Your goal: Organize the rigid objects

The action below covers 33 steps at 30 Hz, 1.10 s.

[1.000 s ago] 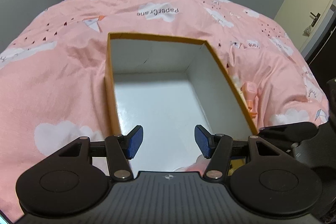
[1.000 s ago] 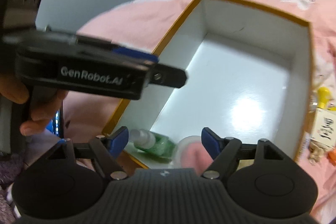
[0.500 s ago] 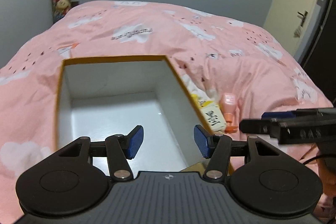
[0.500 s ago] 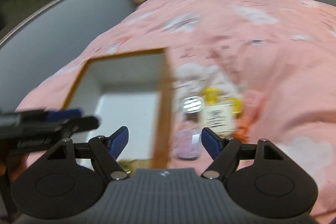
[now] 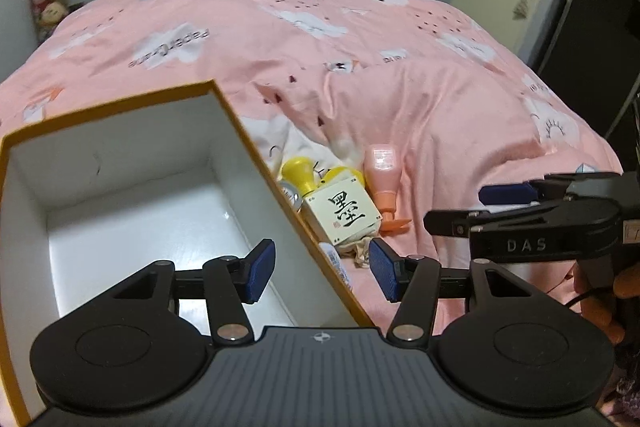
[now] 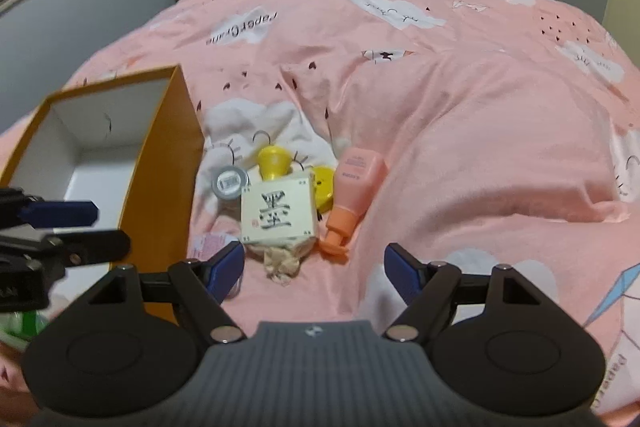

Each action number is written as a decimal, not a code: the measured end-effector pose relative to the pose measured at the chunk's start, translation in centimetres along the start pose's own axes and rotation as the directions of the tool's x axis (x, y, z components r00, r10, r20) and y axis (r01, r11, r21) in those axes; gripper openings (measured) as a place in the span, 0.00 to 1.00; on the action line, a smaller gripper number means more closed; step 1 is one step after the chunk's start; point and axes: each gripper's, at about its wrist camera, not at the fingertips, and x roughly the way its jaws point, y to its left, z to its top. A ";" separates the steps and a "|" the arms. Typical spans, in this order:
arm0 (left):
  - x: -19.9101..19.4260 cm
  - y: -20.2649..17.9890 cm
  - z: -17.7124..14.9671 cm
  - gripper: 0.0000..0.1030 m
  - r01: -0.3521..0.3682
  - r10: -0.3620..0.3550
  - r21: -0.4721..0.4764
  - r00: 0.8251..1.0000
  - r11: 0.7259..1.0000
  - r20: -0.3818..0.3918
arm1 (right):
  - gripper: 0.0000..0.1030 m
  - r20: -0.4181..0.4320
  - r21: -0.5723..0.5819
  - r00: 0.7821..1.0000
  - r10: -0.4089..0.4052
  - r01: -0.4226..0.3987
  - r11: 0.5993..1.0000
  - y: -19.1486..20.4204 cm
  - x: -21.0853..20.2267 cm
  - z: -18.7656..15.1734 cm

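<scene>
Both grippers hold nothing. Left gripper has its blue fingers apart over the box wall, and they have just been closing a bit. Right gripper is spread wide above the pink bed cover. At twelve o'clock from it lie the cream card box, yellow toy, silver tin and pink bottle, just beside the box.

black claw bodies, blue ribbed pads, silver screws.
</scene>
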 end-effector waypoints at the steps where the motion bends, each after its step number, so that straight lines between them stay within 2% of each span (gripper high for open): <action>1: 0.2 0.2 0.2 0.53 0.012 -0.012 0.009 1.000 1.000 -0.007 | 0.74 0.012 0.008 1.000 0.004 -0.004 1.000 -0.2 0.1 0.1; 4: 1.1 0.6 1.0 0.48 0.068 -0.067 0.040 0.997 0.997 -0.037 | 0.72 0.024 0.015 1.000 0.005 -0.005 1.000 -0.3 0.5 0.4; 7: 1.6 0.7 1.8 0.48 0.098 -0.092 0.127 0.994 0.987 -0.055 | 0.61 0.014 0.016 1.000 0.021 -0.021 1.000 -0.3 1.2 0.7; 10: 2.2 0.5 2.4 0.51 0.122 -0.104 0.218 0.990 0.968 -0.091 | 0.53 -0.007 0.014 0.999 0.047 -0.047 0.999 -0.3 2.0 0.9; 12: 2.8 0.4 2.8 0.54 0.137 -0.108 0.264 0.986 0.955 -0.124 | 0.53 -0.017 0.017 0.998 0.061 -0.061 0.998 -0.4 2.5 1.0; 14: 3.2 0.2 3.3 0.62 0.137 -0.098 0.304 0.985 0.943 -0.139 | 0.53 -0.026 0.026 0.997 0.077 -0.076 0.997 -0.6 3.2 1.1; 15: 3.4 0.0 3.6 0.62 0.132 -0.090 0.330 0.986 0.935 -0.138 | 0.53 -0.031 0.032 0.996 0.088 -0.087 0.996 -0.7 3.5 1.2; 18: 4.0 -0.3 4.7 0.62 0.106 -0.057 0.373 0.988 0.922 -0.141 | 0.40 -0.052 0.041 0.992 0.115 -0.113 0.993 -0.9 4.6 1.6; 22: 4.5 -0.7 6.0 0.62 0.044 0.011 0.450 0.993 0.892 -0.119 | 0.38 -0.067 0.039 0.994 0.085 -0.082 0.996 -1.6 5.7 2.0; 24: 4.2 -1.1 6.9 0.62 0.056 -0.002 0.481 0.994 0.875 -0.113 | 0.38 -0.073 0.060 0.993 0.090 -0.086 0.995 -2.3 6.2 2.0; 26: 4.2 -1.5 7.7 0.61 0.087 -0.034 0.476 0.992 0.875 -0.120 | 0.37 -0.078 0.087 0.991 0.106 -0.099 0.991 -3.1 6.6 1.9; 29: 5.8 -2.9 8.3 0.62 0.171 -0.081 0.484 0.976 0.858 -0.202 | 0.33 -0.083 0.118 0.988 0.133 -0.123 0.985 -3.9 7.3 1.7; 33: 9.7 -4.9 8.0 0.64 0.225 -0.043 0.560 0.946 0.798 -0.320 | 0.26 -0.088 0.129 0.988 0.124 -0.112 0.985 -4.4 8.1 1.8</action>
